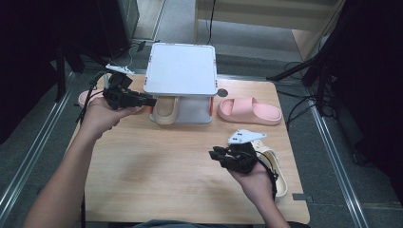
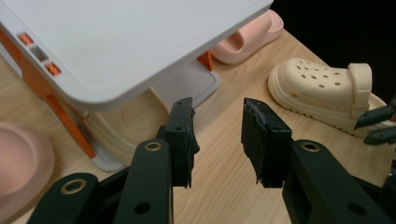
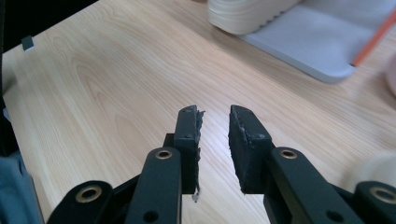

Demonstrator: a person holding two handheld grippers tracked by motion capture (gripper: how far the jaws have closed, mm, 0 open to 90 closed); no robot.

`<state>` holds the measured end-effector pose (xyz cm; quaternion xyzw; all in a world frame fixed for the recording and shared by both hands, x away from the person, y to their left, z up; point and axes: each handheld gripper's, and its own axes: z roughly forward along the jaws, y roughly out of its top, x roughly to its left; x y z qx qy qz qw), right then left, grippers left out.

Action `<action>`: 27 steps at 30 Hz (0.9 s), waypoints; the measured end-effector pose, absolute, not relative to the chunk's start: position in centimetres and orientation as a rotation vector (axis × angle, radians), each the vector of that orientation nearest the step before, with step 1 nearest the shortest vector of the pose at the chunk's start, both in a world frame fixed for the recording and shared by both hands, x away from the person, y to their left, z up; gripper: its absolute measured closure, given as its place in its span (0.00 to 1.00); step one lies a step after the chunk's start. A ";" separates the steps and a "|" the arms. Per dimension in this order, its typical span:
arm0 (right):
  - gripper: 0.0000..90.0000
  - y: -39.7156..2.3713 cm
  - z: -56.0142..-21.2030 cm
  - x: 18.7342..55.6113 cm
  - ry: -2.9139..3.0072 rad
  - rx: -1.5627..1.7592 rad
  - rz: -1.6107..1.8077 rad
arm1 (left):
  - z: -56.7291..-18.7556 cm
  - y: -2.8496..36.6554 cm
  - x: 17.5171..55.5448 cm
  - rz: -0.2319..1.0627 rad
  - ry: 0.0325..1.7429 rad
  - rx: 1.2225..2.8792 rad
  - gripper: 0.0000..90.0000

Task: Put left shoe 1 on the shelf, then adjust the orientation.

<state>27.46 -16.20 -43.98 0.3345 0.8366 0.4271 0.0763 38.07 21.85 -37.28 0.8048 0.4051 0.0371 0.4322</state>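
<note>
The cream clog (image 1: 166, 110) sits on the lower shelf of the white two-tier rack (image 1: 180, 69), upper centre of the high view, its open heel end facing the near edge of the table (image 1: 157, 175). In the left gripper view the same clog (image 2: 122, 128) lies under the rack's top shelf (image 2: 116, 42), just ahead of the jaws at centre left. The left gripper (image 1: 151, 100) is at the upper left of the high view, level with the rack's lower shelf and just beside the clog; its jaws stand partly open with nothing between them, and only bare table shows in the gap (image 2: 217, 140). The right gripper (image 1: 215, 155) is at the lower right of centre in the high view, over bare wood and well apart from the rack; its jaws stand narrowly open and empty (image 3: 215, 149). A second cream clog (image 1: 275, 171) lies beside the right hand (image 1: 259, 183) at the lower right; in the left gripper view it (image 2: 322, 93) appears at the right with its perforated upper and heel strap visible. A pink slide sandal (image 1: 249, 110) lies right of the rack, and another pink sandal (image 1: 88, 97) lies partly hidden behind the left hand (image 1: 102, 116). The rack has orange posts (image 2: 70, 126) and small orange tabs on its edge. No brand, label or writing can be read on any item.
</note>
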 end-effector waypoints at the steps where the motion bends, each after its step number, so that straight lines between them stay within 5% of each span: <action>1: 0.82 -16.2 -44.0 27.5 2.508 1.003 1.280 | -37.3 21.8 38.1 0.092 1.010 2.006 0.69; 10: 0.77 -21.6 -45.0 26.7 2.431 1.110 1.229 | -39.2 22.6 35.1 0.103 1.004 1.981 0.61; 27: 0.73 -24.9 -45.7 26.8 2.354 1.309 1.192 | -43.6 22.8 32.4 0.109 1.023 2.007 0.60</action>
